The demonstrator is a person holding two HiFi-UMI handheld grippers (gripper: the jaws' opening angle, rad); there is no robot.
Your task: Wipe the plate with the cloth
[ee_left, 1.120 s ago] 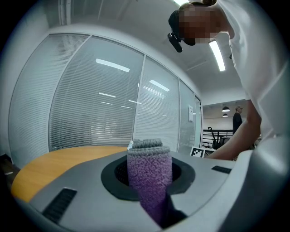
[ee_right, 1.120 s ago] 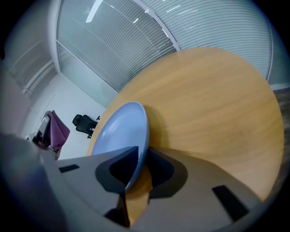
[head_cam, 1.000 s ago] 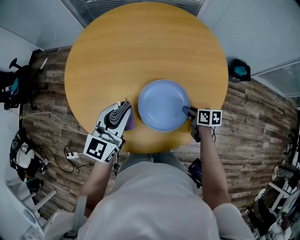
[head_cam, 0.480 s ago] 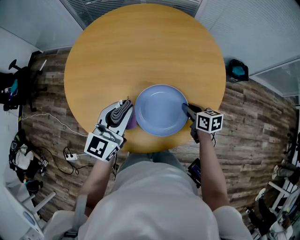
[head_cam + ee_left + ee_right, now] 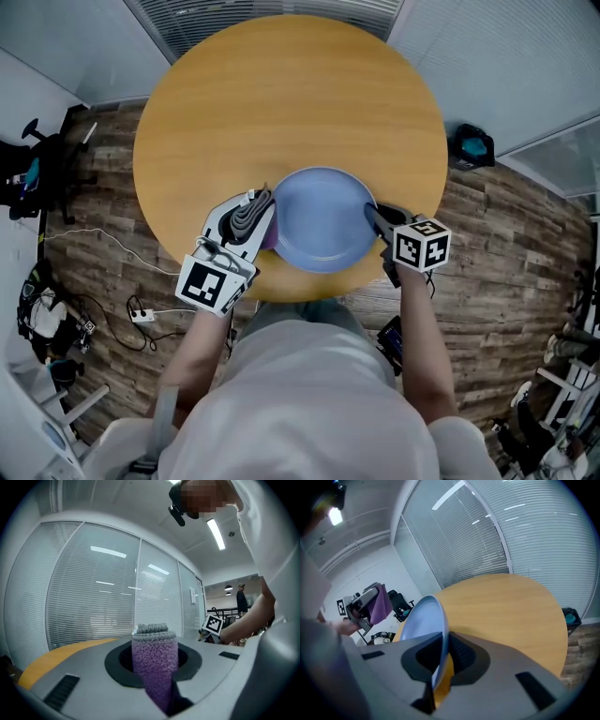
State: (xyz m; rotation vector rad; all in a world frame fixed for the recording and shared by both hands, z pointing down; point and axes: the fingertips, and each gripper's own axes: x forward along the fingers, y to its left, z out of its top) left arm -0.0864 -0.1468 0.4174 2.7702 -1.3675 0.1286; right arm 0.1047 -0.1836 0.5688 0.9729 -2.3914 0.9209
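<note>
Raised since earlier, plate (image 5: 319,220) is pinched by just-closed right tool (image 5: 373,217), beside left tool (image 5: 255,212) clamping cloth (image 5: 153,663).

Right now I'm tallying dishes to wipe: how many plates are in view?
1. The blue plate is tilted above the round table's near edge, its right rim pinched in the right gripper. The left gripper holds only the purple cloth; none seems hidden.

The right tool (image 5: 439,660) pinches the blue plate (image 5: 423,619) (tilted, by its rim).
</note>
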